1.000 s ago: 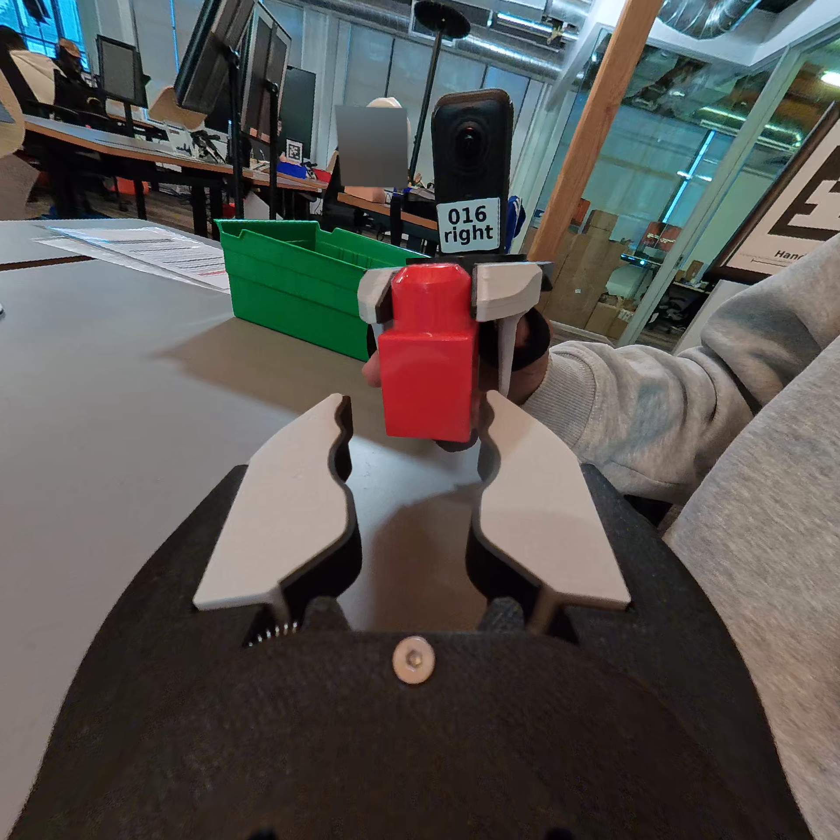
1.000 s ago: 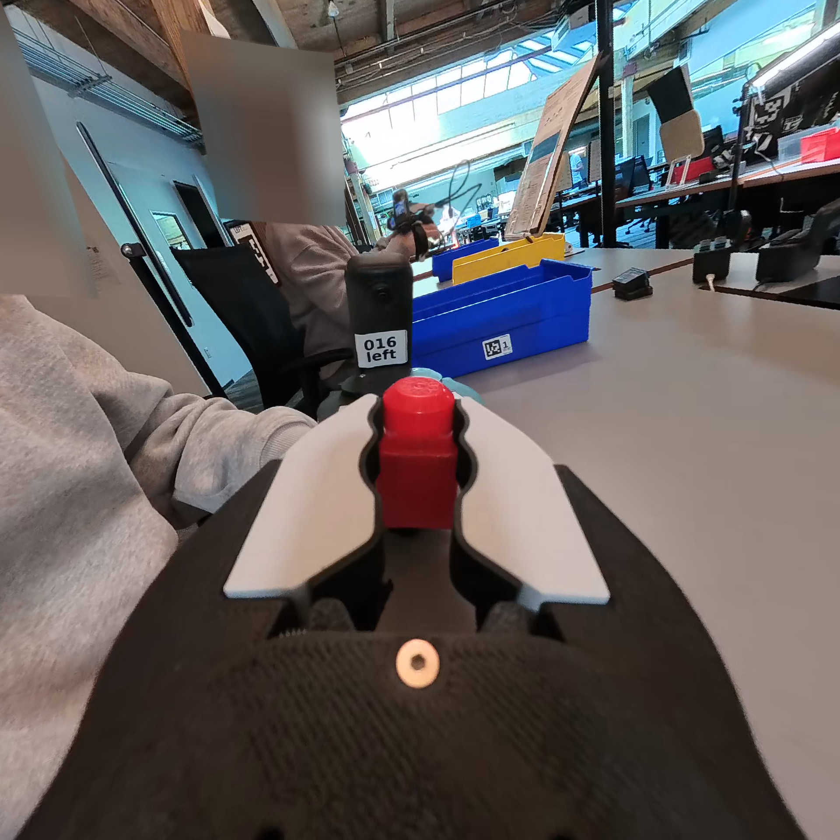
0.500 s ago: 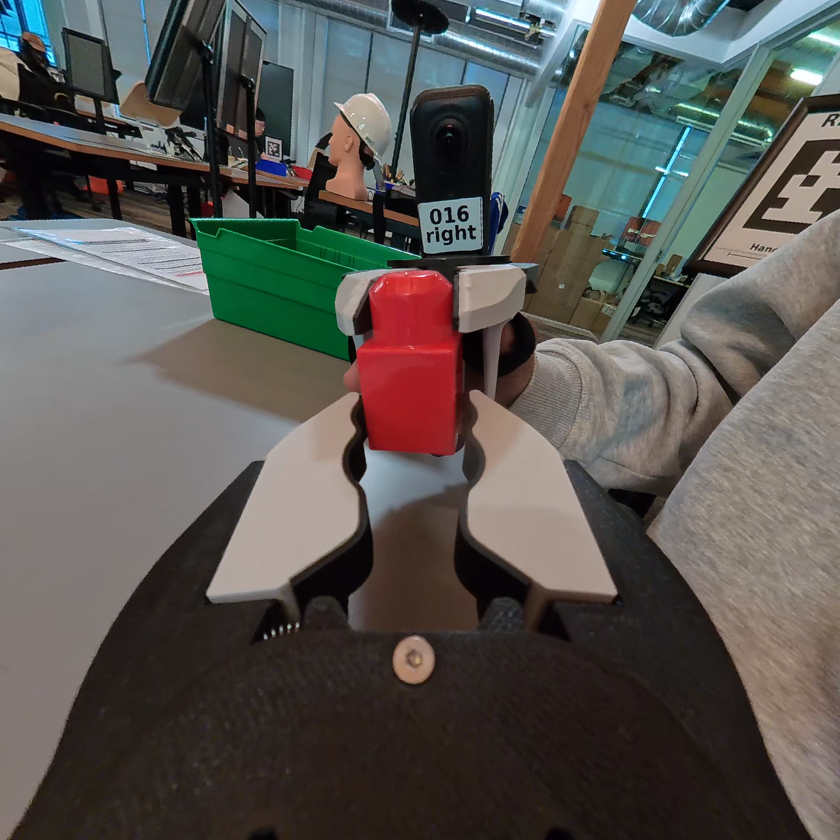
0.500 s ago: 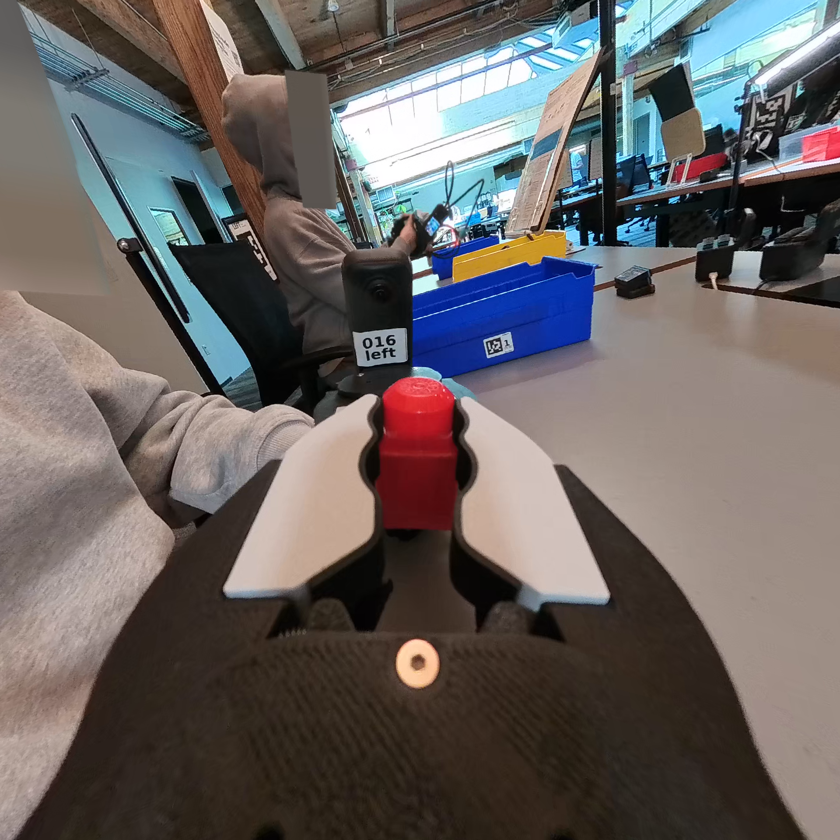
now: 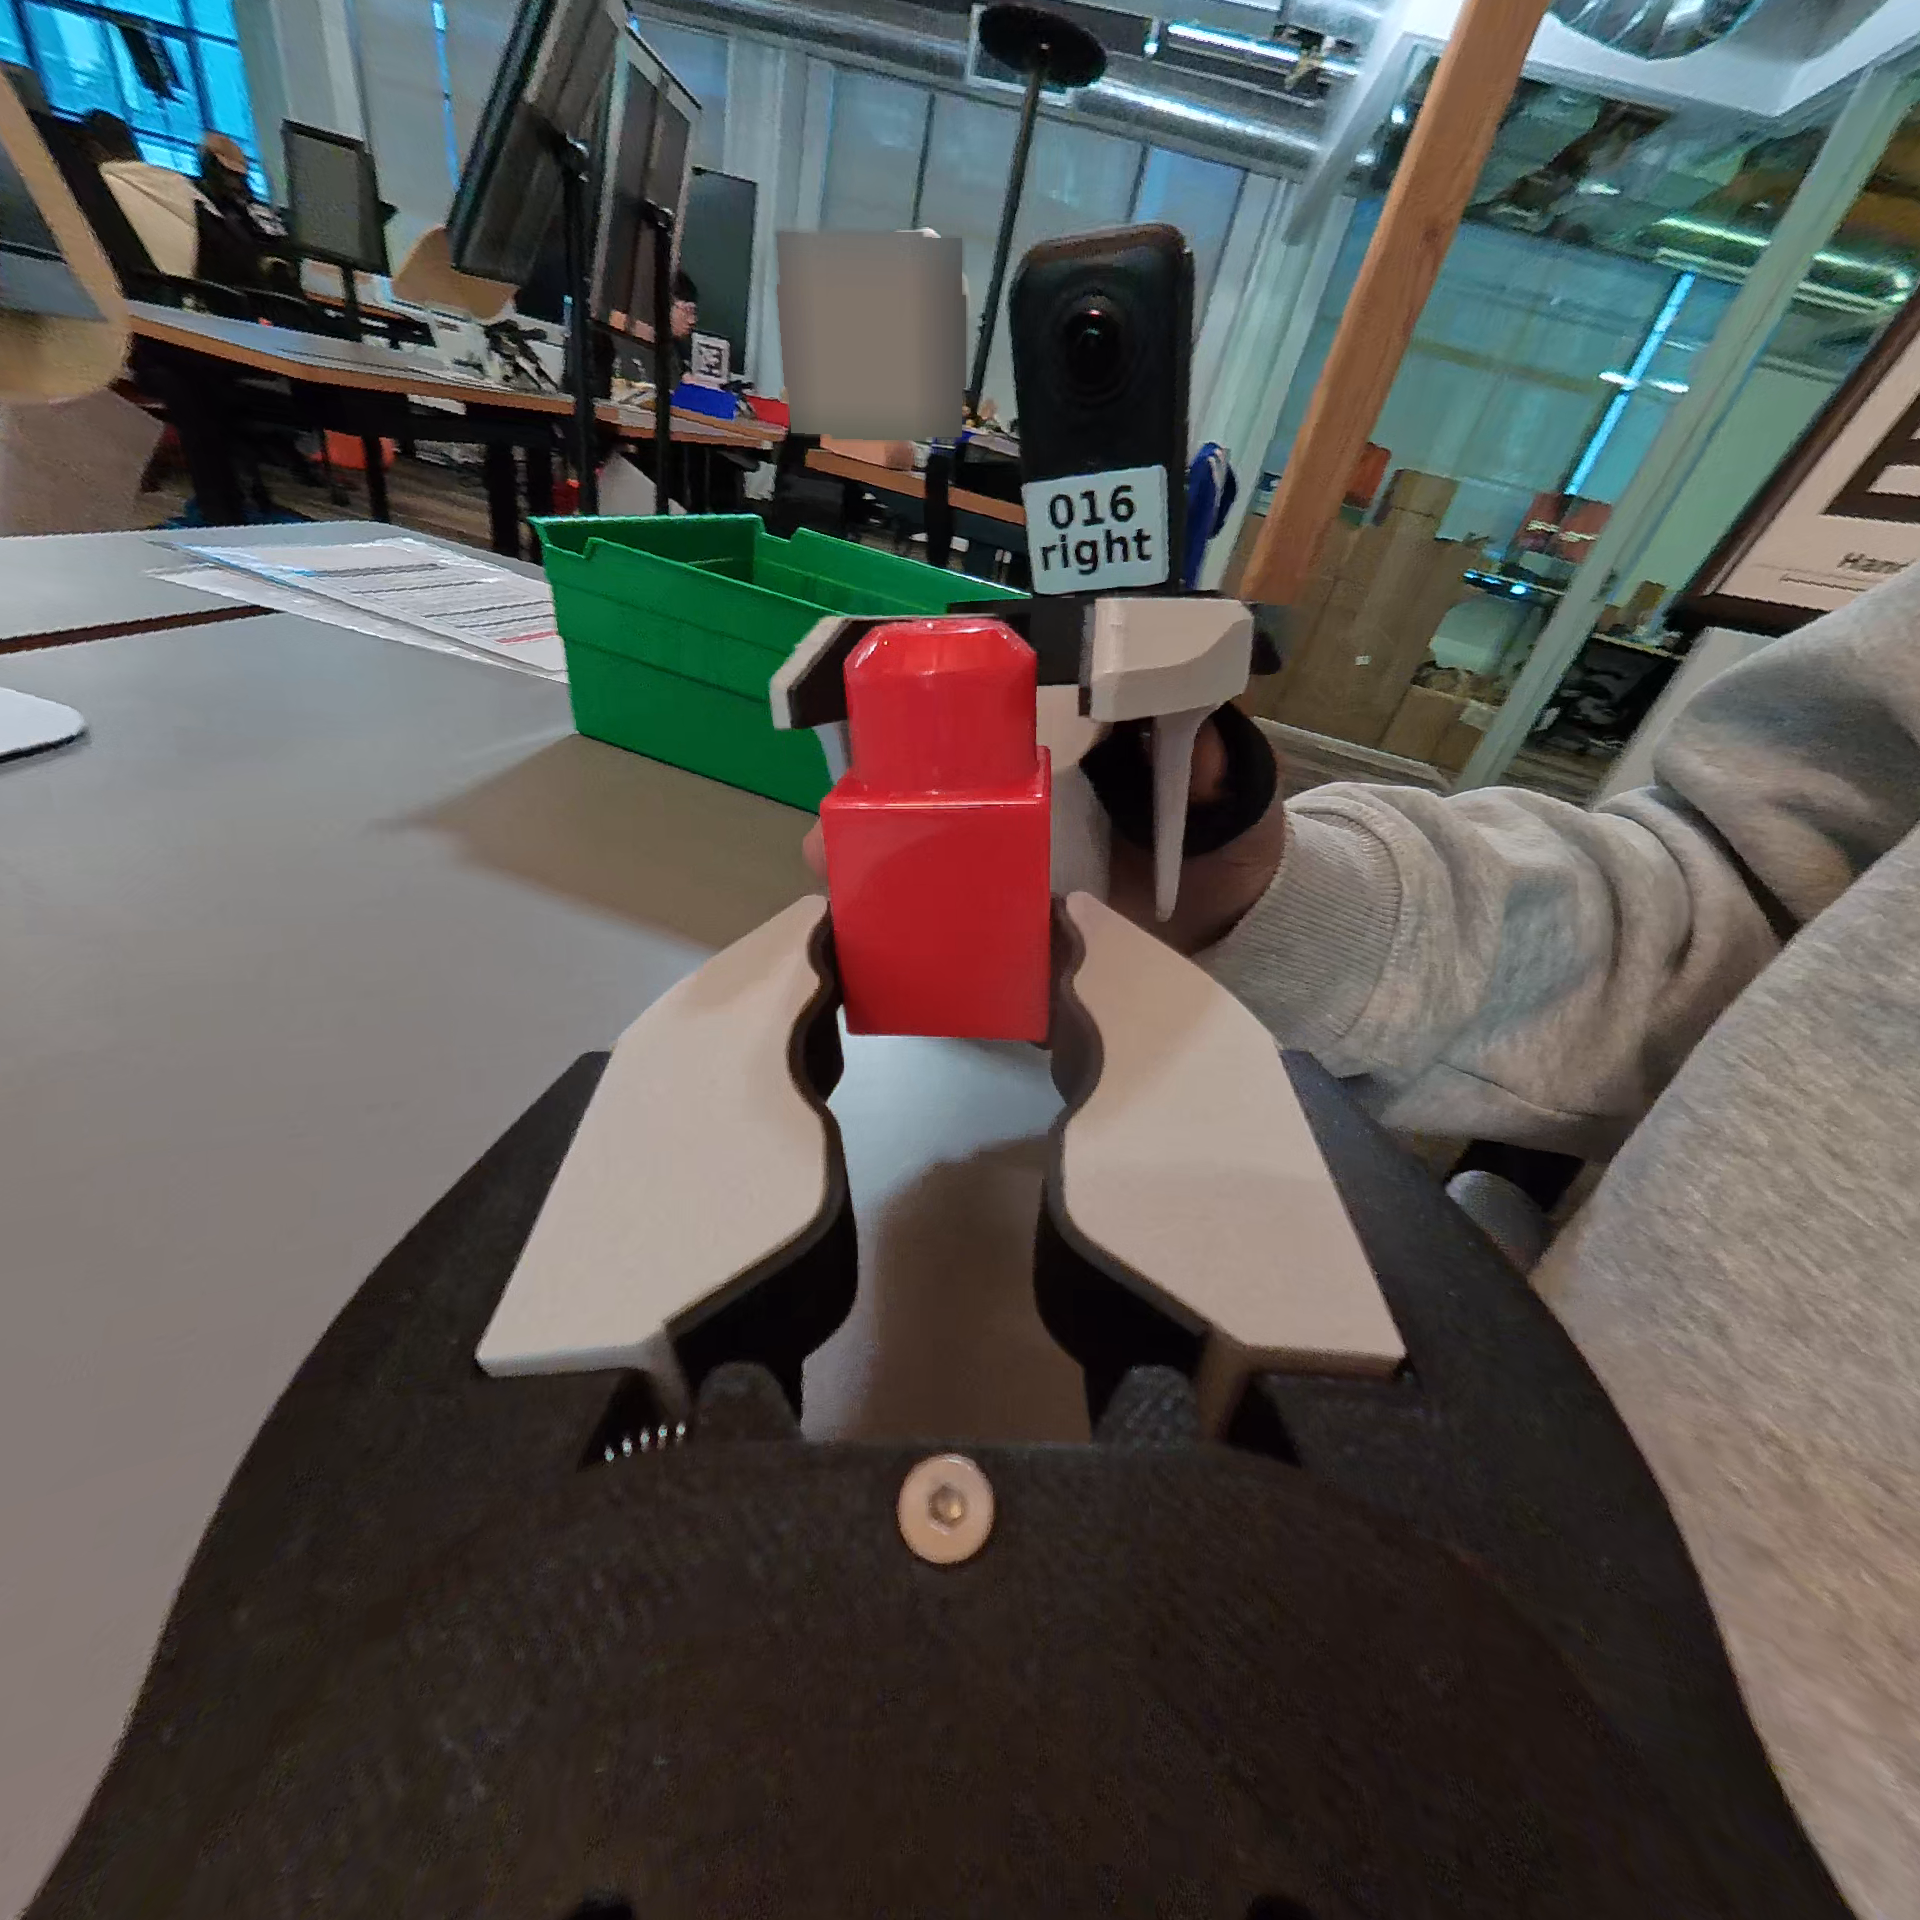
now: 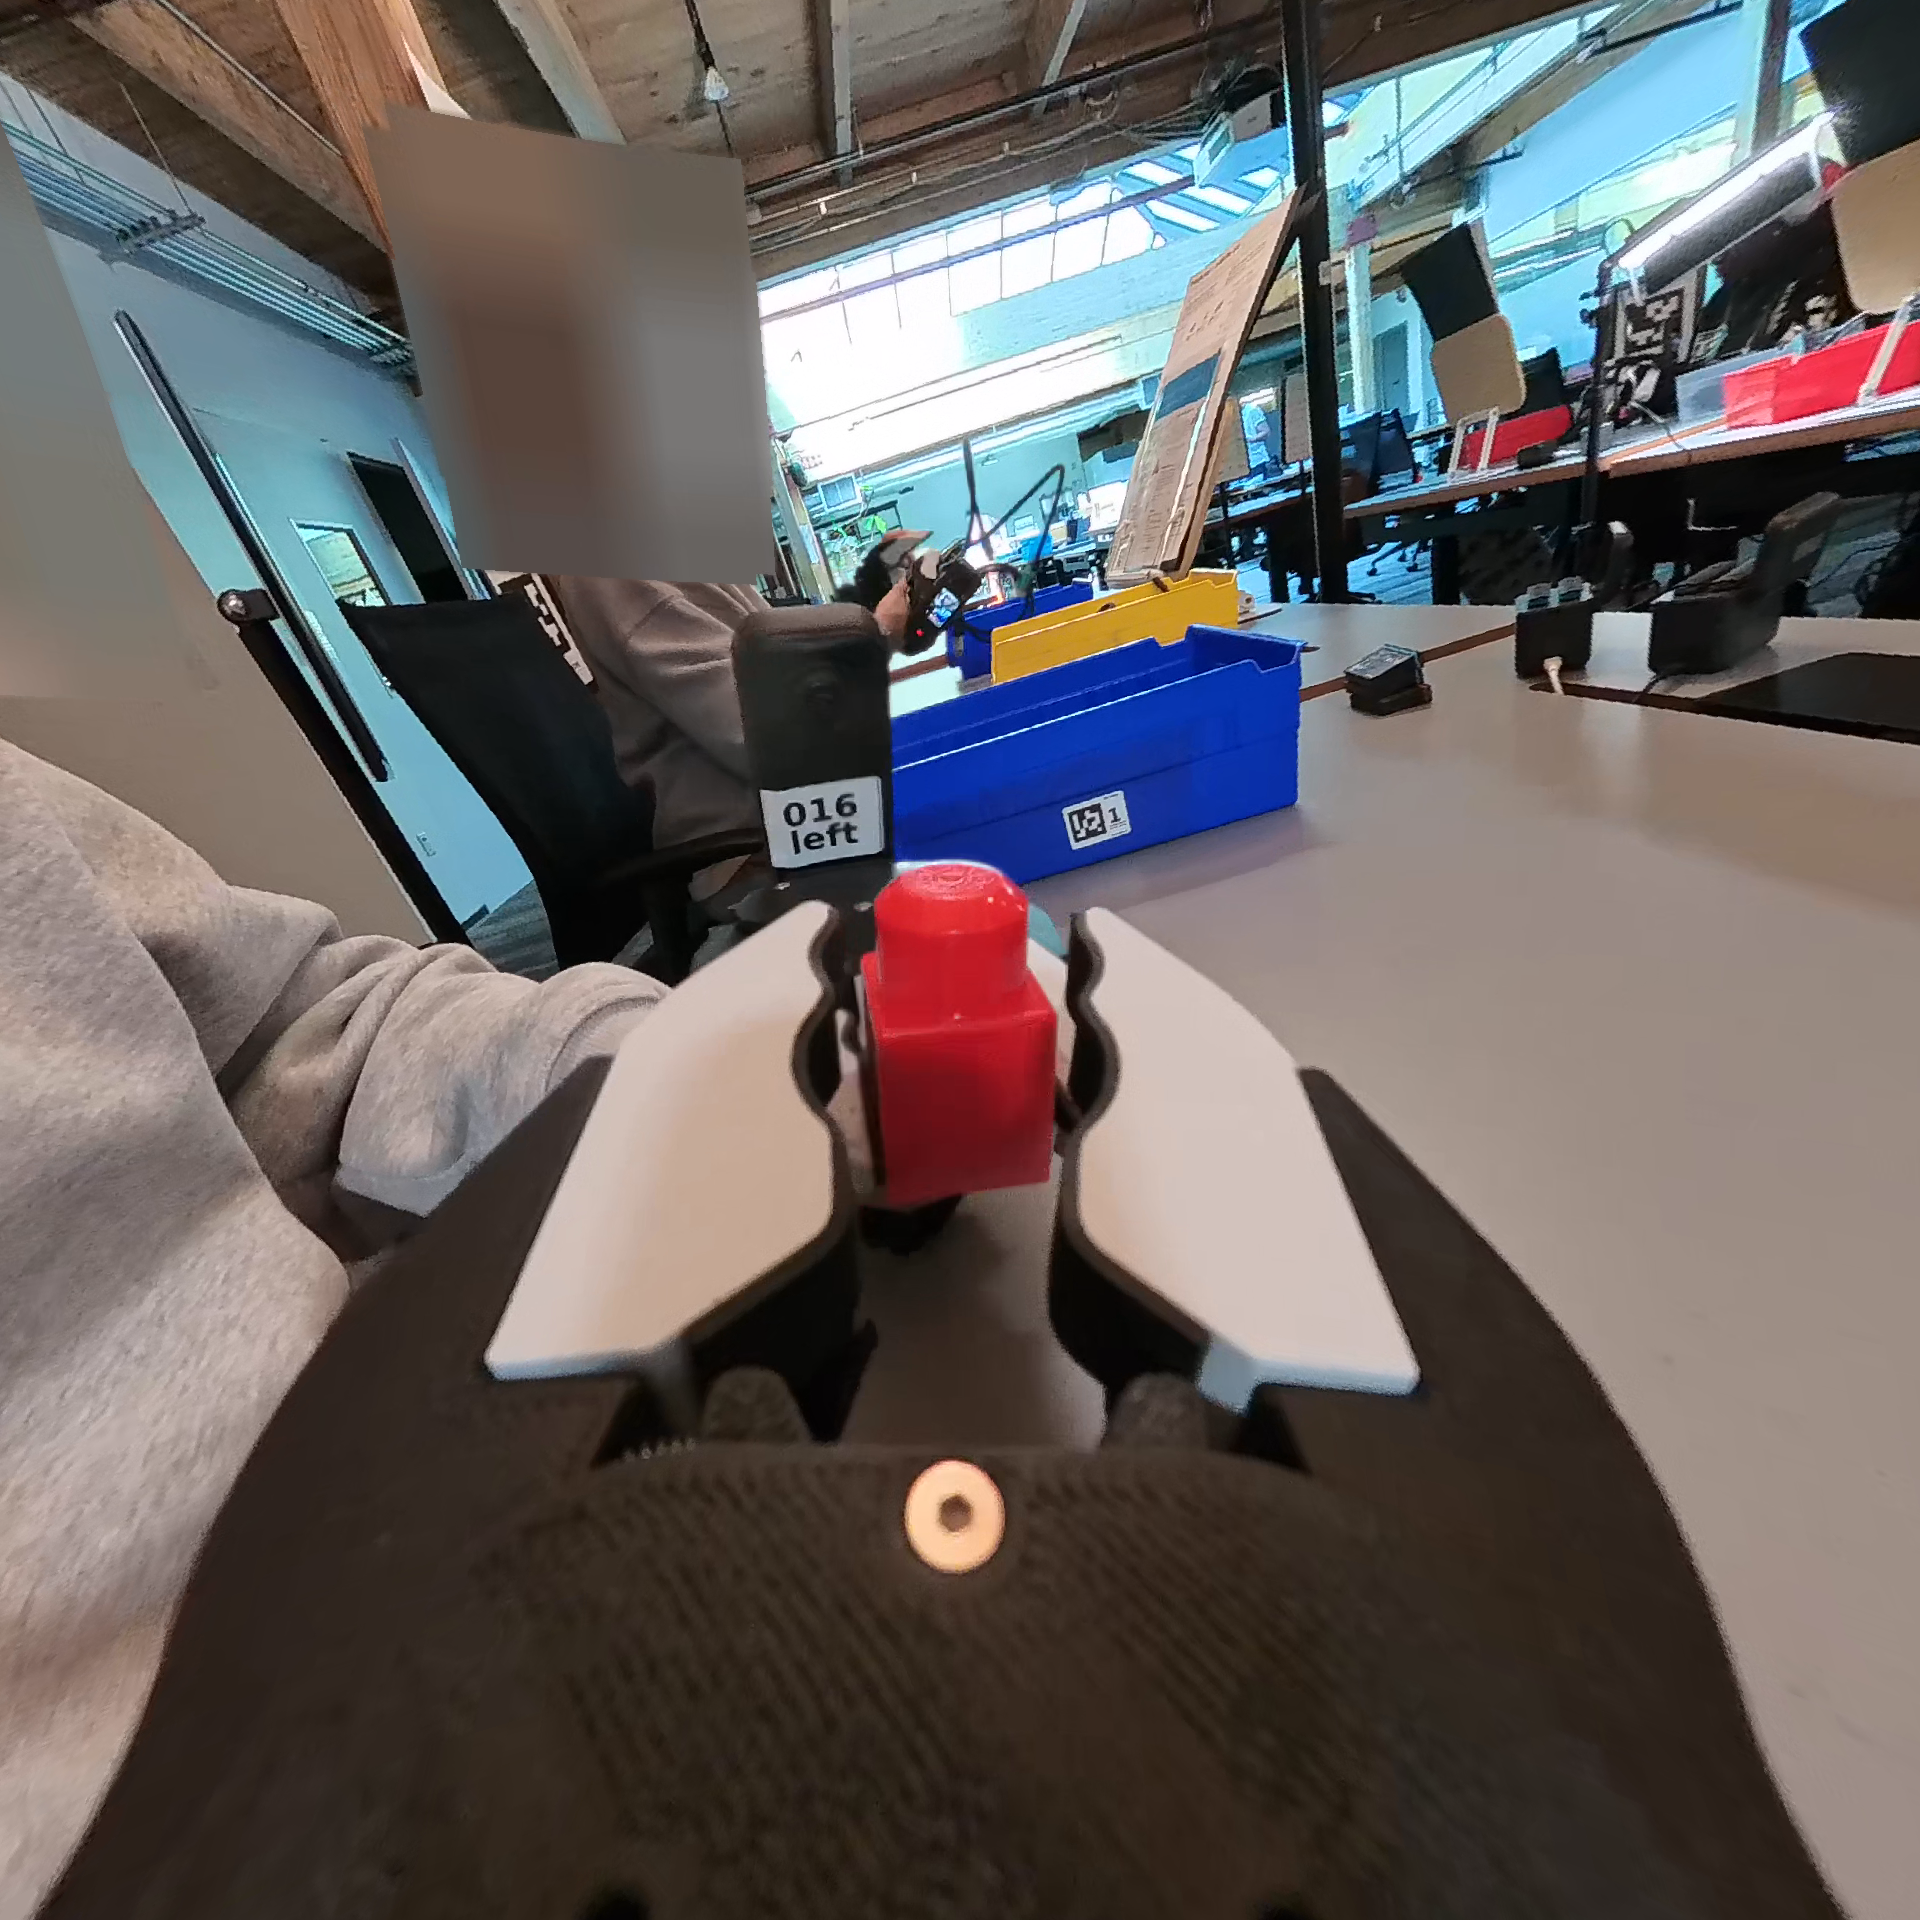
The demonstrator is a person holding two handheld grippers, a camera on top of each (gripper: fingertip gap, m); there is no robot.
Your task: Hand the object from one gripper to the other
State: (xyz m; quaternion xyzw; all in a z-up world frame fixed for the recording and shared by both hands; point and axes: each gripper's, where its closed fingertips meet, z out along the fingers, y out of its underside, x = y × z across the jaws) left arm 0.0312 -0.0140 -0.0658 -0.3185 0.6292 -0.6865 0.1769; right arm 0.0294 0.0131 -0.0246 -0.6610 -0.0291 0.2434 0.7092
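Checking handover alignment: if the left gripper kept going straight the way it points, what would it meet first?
The red block, already between the left gripper fingertips. Right behind it sits the right gripper, open around the block's top.

a green bin [image 5: 665, 634] and a blue bin [image 6: 1091, 748] sit on the grey table [image 5: 260, 883].

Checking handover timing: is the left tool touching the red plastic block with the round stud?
Touching. The left wrist view shows the left tool closed against both sides of the red plastic block, with no gap.
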